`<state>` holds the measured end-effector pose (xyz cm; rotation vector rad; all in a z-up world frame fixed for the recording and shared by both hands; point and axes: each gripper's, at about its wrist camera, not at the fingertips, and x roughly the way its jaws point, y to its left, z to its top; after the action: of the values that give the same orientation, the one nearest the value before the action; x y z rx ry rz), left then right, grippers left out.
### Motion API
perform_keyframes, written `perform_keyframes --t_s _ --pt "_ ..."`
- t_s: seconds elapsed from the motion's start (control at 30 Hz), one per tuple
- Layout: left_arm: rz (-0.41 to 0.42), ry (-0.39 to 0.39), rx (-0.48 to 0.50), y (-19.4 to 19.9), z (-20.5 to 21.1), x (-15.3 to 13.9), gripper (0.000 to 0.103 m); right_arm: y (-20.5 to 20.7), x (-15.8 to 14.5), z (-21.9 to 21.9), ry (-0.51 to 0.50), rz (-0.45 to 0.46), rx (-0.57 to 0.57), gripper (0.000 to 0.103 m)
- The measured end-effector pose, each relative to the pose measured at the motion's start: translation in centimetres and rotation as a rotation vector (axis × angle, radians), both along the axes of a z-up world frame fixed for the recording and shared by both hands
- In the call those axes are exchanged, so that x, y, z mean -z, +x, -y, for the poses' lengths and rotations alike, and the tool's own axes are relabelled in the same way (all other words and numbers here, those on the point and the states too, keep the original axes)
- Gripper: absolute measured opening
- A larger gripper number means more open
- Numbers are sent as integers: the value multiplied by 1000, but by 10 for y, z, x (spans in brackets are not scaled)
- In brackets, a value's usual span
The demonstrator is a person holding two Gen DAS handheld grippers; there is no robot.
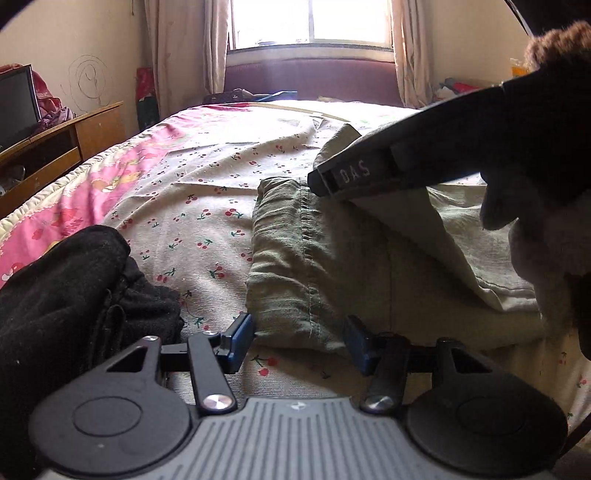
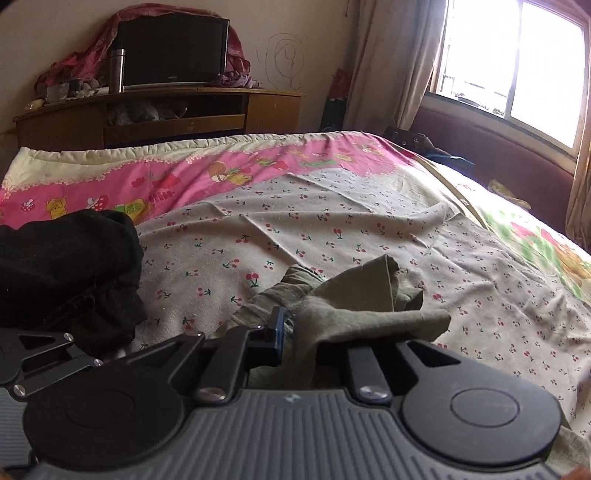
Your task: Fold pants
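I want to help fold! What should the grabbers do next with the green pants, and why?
Probably close the left gripper on the green pants: its jaws are open around the folded edge, while the right gripper already holds a lifted flap.

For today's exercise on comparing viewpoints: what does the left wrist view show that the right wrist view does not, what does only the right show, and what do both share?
Only the left wrist view: the left gripper open at the edge of the olive pants, and the right gripper's body seen from outside, lifting a layer of fabric.
Only the right wrist view: the right gripper shut on the pants, and a steel flask on the cabinet.
Both: the cherry-print sheet, the black garment, the TV, the window.
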<state>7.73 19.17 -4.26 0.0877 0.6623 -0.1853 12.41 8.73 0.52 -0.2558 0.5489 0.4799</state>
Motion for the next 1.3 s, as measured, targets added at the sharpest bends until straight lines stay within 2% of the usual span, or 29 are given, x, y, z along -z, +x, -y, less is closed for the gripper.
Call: perform_keyframes --t_s 0.1,0.17,0.23,0.33,0.43,0.53,0.63,0.83,1.0,1.13,1.23,1.3 --pt "4 -10 -4 0 -2 -2 67 7 -9 18 150 -46 62 15" --pt "15 -14 -8 1 -2 -7 67 15 -13 36 276 -113 133 2" --pt "45 -24 4 -1 1 -17 67 19 -21 64 416 -154 234 2" --pt "99 -26 60 0 15 -33 67 11 -42 124 559 -113 391 2" --pt "130 -27 135 3 43 -45 67 -12 -69 204 642 -29 581 2" --pt "154 -18 233 2 85 -54 67 -49 -90 284 662 75 783 2" --pt "163 -4 331 -3 128 -60 67 -94 -98 348 661 157 953 2" --pt "129 40 489 -17 207 -61 67 -159 -77 434 715 207 1167 2" --pt "66 55 565 -17 251 -53 67 -169 -51 491 729 194 1259 2" --pt "21 81 603 -17 277 -39 67 -167 -50 521 692 204 1283 2" --pt "-37 98 628 -15 286 -24 67 -158 -51 523 646 188 1267 2" --pt "-72 97 634 -13 285 -17 67 -150 -56 511 646 175 1208 2"
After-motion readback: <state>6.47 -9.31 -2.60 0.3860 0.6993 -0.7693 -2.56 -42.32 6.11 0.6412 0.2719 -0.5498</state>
